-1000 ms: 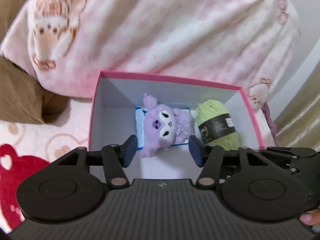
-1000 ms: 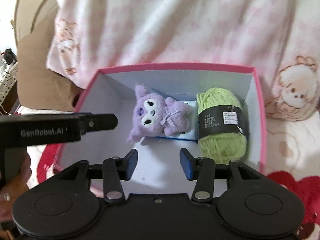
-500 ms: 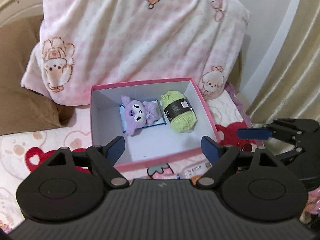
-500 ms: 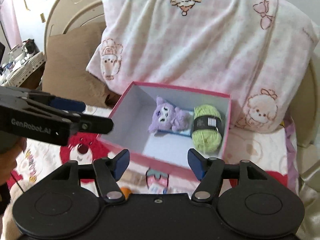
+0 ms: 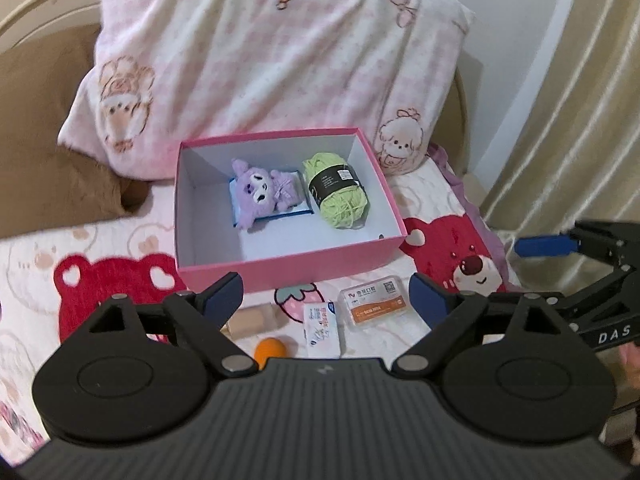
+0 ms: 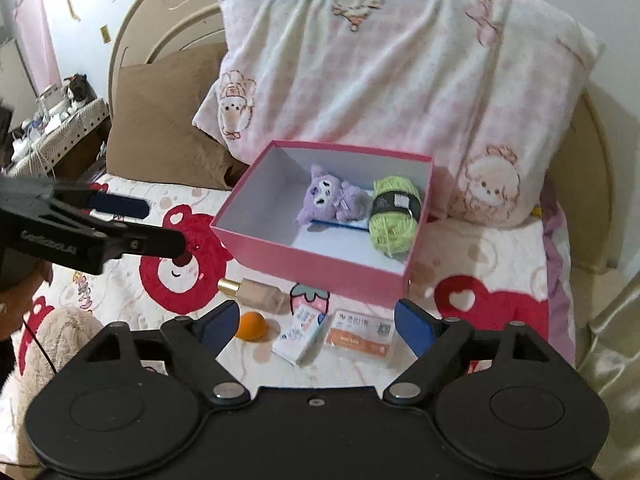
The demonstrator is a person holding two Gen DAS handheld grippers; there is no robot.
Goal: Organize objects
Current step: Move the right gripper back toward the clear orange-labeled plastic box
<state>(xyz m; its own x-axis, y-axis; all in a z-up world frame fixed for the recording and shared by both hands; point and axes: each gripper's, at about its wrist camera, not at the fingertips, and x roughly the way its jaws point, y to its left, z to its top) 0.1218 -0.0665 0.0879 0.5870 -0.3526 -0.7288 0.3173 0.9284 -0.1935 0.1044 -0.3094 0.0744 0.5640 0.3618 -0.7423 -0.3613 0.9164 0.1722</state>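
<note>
Pink box [image 5: 288, 272] on the bed, in front of the pink-checked pillow [image 5: 280, 60], lid off. Inside: purple plush toy [image 5: 262, 194] lying on a blue-edged flat packet [image 5: 303, 209], skein of green yarn [image 5: 338, 192] just beside it on the right; left part of the box floor bare. In front of the box on the bear-print bedspread [image 6: 500, 256]: cosmetic bottle with gold cap [image 6: 256, 294], orange ball [image 6: 250, 326], small white packet [image 6: 302, 334], clear case with orange card [image 6: 362, 336], all lying apart from one another. Left tool [image 5: 326, 300] jaws wide apart, nothing between them, just been opening. Right tool [image 6: 316, 322] likewise spread wide and empty, just been opening. Both tools angled down over the items in front of the box, touching none. Brown cushion [image 6: 160, 128] left of the pillow; curtain [image 5: 580, 100] at far right.
</note>
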